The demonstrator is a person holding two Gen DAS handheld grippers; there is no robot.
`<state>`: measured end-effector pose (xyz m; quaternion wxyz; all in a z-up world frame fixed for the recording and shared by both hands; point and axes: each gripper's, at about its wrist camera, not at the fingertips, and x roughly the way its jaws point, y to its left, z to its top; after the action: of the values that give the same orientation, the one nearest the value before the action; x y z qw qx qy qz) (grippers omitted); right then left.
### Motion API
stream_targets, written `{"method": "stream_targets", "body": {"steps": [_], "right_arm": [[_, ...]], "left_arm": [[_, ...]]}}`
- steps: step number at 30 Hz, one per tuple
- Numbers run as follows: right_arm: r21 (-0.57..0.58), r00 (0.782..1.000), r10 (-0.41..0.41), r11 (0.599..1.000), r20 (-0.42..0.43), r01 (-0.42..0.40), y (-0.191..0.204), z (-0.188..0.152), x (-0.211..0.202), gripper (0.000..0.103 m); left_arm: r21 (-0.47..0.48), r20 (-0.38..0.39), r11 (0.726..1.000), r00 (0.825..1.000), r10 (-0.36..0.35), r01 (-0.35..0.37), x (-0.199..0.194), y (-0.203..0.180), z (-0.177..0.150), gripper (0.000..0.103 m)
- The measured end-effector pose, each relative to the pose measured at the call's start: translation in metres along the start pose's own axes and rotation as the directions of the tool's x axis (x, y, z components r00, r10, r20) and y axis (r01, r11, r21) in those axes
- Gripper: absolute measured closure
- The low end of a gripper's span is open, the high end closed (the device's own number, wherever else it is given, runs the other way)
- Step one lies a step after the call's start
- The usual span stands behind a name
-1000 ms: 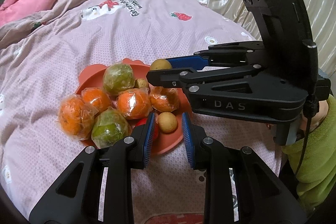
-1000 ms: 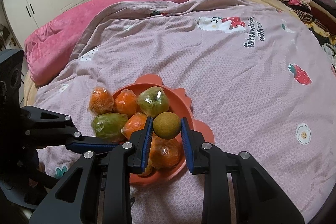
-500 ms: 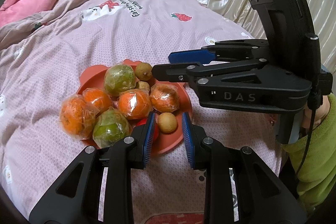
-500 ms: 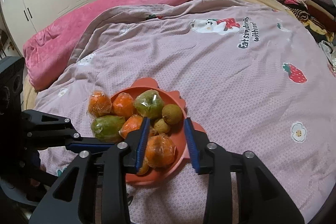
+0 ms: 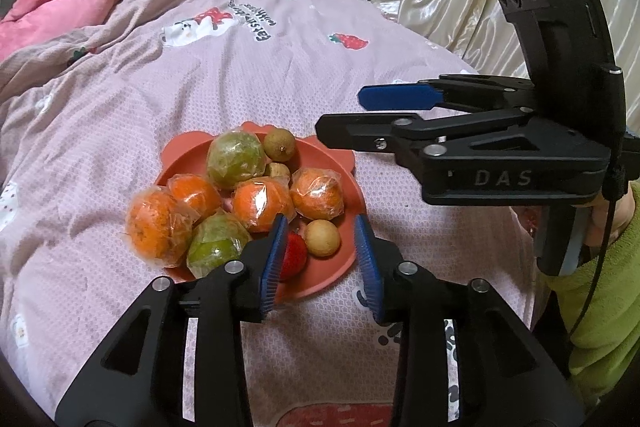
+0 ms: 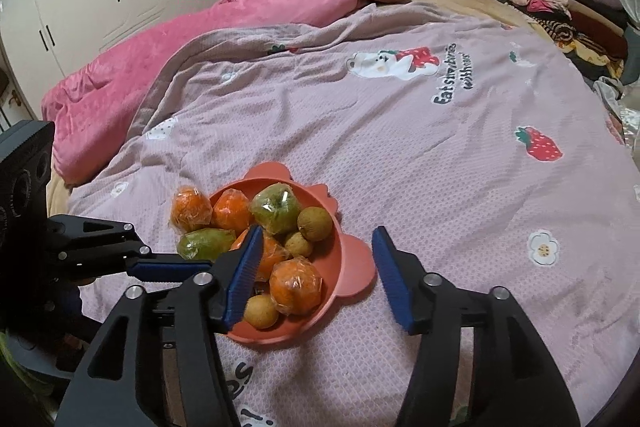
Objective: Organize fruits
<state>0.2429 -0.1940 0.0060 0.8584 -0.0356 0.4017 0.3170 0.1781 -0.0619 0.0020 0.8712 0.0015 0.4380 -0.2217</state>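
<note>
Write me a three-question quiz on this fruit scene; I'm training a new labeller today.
1. True or false: the right gripper holds a fruit.
2. What colour is the plate under the fruits?
3. The wrapped orange at the pile's left edge, seen from the left wrist, is: A) well inside the plate, B) overhanging its rim, C) in the left gripper.

Key: 1 false, it is open and empty; 2 orange-pink; 3 B.

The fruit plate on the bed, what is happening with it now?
A person with a gripper in each hand is gathering fruit on the orange plate. The right gripper has just been opening, nothing between its fingers; the small brown fruit lies on the plate. The left gripper hangs over the plate's near edge, holding nothing.
</note>
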Motion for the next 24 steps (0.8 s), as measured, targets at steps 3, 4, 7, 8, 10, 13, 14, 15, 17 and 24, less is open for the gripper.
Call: {"method": "stream_targets", "body": {"steps": [3, 4, 7, 8, 10, 13, 14, 15, 17, 24], "right_arm": [[0.019, 1.000, -0.012, 1.000, 0.020, 0.011, -0.003, 0.001, -0.010, 0.038], [0.020, 1.000, -0.014, 1.000, 0.025, 0.014, -0.003, 0.001, -0.012, 0.036], [0.023, 0.999, -0.025, 0.999, 0.037, 0.024, -0.003, 0.002, -0.019, 0.034], [0.025, 0.999, -0.026, 0.999, 0.039, 0.025, -0.003, 0.002, -0.020, 0.031], [0.024, 0.998, -0.037, 0.999, 0.045, 0.036, -0.001, 0.002, -0.025, 0.029], [0.025, 0.998, -0.042, 0.999, 0.055, 0.040, 0.002, 0.003, -0.032, 0.024], [0.024, 0.997, -0.045, 0.999, 0.058, 0.043, 0.003, 0.003, -0.034, 0.023], [0.023, 0.997, -0.046, 0.999, 0.062, 0.045, 0.004, 0.003, -0.036, 0.022], [0.021, 0.996, -0.051, 0.999, 0.069, 0.050, 0.007, 0.004, -0.041, 0.020], [0.024, 0.993, -0.066, 0.998, 0.093, 0.064, 0.013, 0.004, -0.057, 0.015]], "left_arm": [[0.001, 0.009, 1.000, 1.000, 0.001, -0.001, -0.004, -0.001, 0.001, 0.071], [0.001, 0.013, 1.000, 1.000, 0.002, -0.002, -0.006, -0.002, 0.001, 0.069], [0.003, 0.028, 1.000, 1.000, 0.005, -0.005, -0.012, -0.002, 0.002, 0.066], [0.004, 0.032, 1.000, 0.999, 0.006, -0.006, -0.013, -0.002, 0.002, 0.064], [0.003, 0.038, 1.000, 0.999, 0.012, -0.012, -0.016, -0.002, 0.002, 0.060], [0.001, 0.047, 1.000, 0.999, 0.011, -0.011, -0.021, -0.002, 0.003, 0.056], [0.001, 0.050, 1.000, 0.999, 0.013, -0.013, -0.022, -0.002, 0.002, 0.055], [0.000, 0.055, 1.000, 0.998, 0.015, -0.016, -0.024, -0.002, 0.003, 0.053], [-0.004, 0.062, 1.000, 0.998, 0.017, -0.016, -0.027, -0.002, 0.002, 0.051], [-0.006, 0.097, 1.000, 0.995, 0.028, -0.027, -0.042, -0.003, 0.002, 0.040]]}}
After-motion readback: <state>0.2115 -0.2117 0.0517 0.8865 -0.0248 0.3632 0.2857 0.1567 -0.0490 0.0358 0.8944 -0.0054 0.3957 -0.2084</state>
